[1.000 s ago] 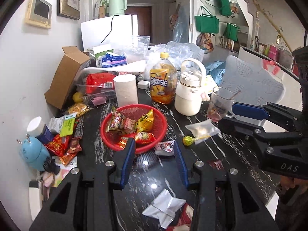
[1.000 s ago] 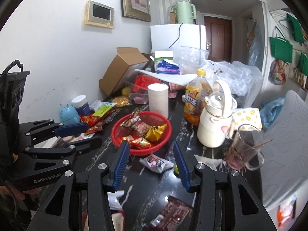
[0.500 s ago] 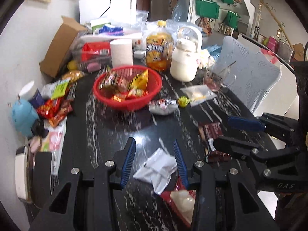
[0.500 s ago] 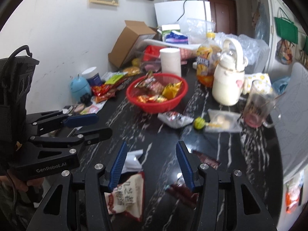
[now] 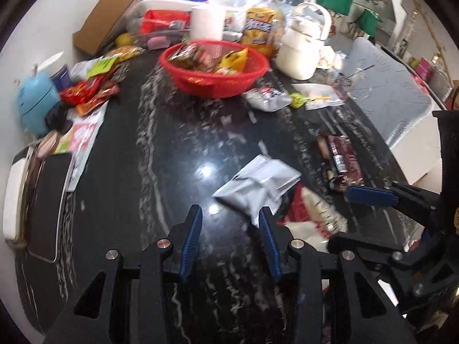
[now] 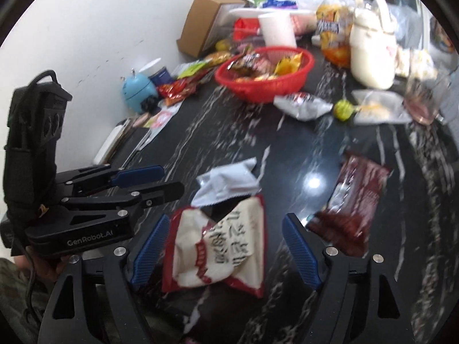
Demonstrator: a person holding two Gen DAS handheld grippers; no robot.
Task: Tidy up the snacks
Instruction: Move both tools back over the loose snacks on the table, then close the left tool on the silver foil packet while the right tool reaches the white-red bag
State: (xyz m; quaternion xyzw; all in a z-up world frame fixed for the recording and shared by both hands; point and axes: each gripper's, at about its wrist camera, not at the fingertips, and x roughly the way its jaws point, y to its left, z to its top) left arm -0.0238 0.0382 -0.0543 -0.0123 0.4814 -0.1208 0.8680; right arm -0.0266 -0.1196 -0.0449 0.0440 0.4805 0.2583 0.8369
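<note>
The right gripper (image 6: 225,248) hung over a red-and-white packet (image 6: 221,246) on the black table (image 6: 287,154), its jaws just opened wide to either side of the packet without touching it. The left gripper (image 5: 229,223) stood just left of a grey pouch (image 5: 258,183), its jaws a little apart with only bare table between them. The red basket (image 5: 213,81) of snacks sat at the far end, with a brown packet (image 6: 355,197) lying near the right gripper.

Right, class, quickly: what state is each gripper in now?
Left gripper: narrowly open, empty.
Right gripper: jaws just opening wide, straddling the red-and-white snack packet, not gripping.
</note>
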